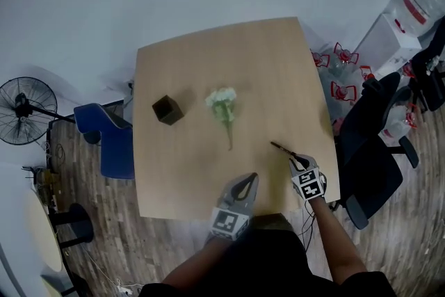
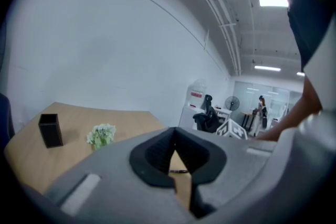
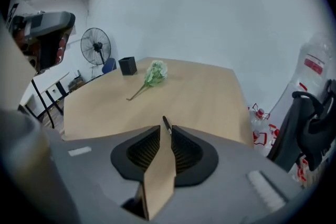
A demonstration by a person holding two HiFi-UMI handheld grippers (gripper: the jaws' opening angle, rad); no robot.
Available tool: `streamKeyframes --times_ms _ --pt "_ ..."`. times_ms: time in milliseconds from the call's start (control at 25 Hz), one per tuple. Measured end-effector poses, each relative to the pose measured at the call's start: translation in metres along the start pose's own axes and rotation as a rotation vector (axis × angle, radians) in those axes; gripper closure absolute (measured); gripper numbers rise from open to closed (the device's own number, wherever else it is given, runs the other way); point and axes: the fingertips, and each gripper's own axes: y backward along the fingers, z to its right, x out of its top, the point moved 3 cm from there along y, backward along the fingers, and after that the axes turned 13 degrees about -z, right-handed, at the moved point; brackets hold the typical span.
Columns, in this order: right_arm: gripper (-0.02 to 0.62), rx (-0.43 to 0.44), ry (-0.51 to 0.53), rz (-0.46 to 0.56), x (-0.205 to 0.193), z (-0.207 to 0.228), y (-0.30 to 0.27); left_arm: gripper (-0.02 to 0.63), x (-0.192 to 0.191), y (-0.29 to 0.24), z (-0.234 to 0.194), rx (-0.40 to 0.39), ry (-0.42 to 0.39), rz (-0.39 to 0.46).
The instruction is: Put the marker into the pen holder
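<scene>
A thin black marker point(image 1: 284, 149) lies on the wooden table point(image 1: 208, 66) near its right front. My right gripper point(image 1: 300, 163) sits at the marker's near end. In the right gripper view its jaws stand apart, with the marker point(image 3: 166, 125) between the tips and no pad pressing on it. The black square pen holder point(image 1: 167, 110) stands far left on the table, also seen in the right gripper view point(image 3: 127, 65). My left gripper point(image 1: 250, 179) rests over the front middle of the table, jaws together and holding nothing.
A white flower sprig point(image 1: 223, 106) lies between the pen holder and the marker. A blue chair point(image 1: 104, 135) and a fan point(image 1: 24, 109) stand left of the table. A black office chair point(image 1: 372, 149) and water bottles point(image 1: 341, 69) crowd its right side.
</scene>
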Motion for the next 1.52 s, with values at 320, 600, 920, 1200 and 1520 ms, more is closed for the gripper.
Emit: streamKeyframes --times_ms 320,600,920,1200,1520 --pt "0.482 0.037 0.198 -0.173 0.001 0.007 -0.064 0.603 -0.009 -0.01 -0.02 0.045 0.06 0.019" --pt "0.48 0.059 0.306 -0.258 0.008 0.01 -0.103 0.603 -0.029 -0.007 -0.04 0.085 0.084 0.003" --pt "0.483 0.081 0.354 -0.335 0.002 0.008 -0.127 0.603 -0.037 0.003 -0.052 0.111 0.106 -0.007" --pt "0.555 0.118 0.34 -0.342 -0.006 0.001 -0.134 0.603 -0.044 0.011 -0.062 0.123 0.097 -0.024" --pt "0.557 0.074 0.34 -0.344 -0.007 -0.003 -0.133 0.603 -0.044 0.024 -0.062 0.108 0.086 -0.028"
